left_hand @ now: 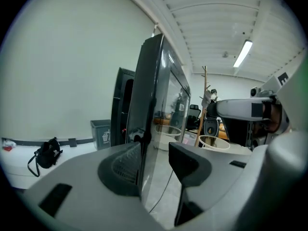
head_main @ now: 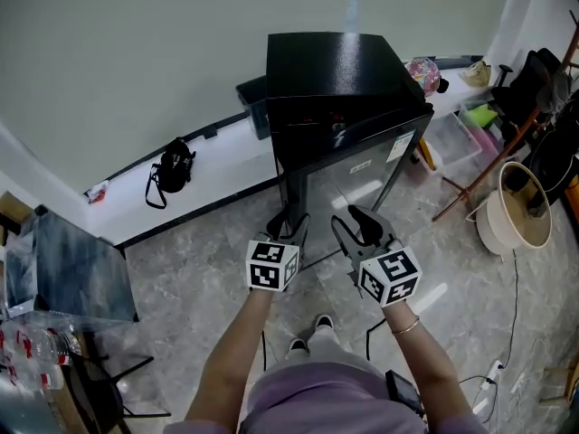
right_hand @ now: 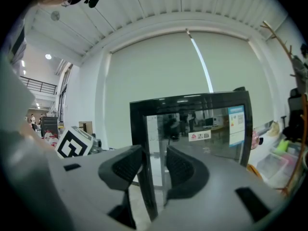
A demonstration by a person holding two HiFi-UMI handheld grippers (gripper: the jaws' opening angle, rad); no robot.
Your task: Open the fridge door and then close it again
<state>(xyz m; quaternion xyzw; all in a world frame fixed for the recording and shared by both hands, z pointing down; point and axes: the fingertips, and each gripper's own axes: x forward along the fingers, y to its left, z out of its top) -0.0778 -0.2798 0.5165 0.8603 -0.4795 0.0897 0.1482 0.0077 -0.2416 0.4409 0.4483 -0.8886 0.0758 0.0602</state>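
Observation:
A small black fridge [head_main: 335,70] stands against the wall, its mirrored door [head_main: 357,174] facing me and standing slightly ajar. My left gripper [head_main: 289,222] is at the door's left edge. In the left gripper view the door edge [left_hand: 144,105] runs between the pads of the left gripper [left_hand: 154,162], close to the left pad, with a gap to the right pad. My right gripper [head_main: 348,217] is beside it, low in front of the door. The right gripper view shows the black door edge [right_hand: 142,143] between the open jaws of the right gripper [right_hand: 154,165], with a gap on the mirror side.
A black bag [head_main: 172,165] lies on the white ledge at left, and a grey bin [head_main: 253,107] stands behind the fridge. Right of the fridge are clear plastic boxes [head_main: 452,138], a wooden coat stand [head_main: 507,143] and a round white tub [head_main: 511,211]. A dark table [head_main: 63,260] stands at left. Cables cross the floor.

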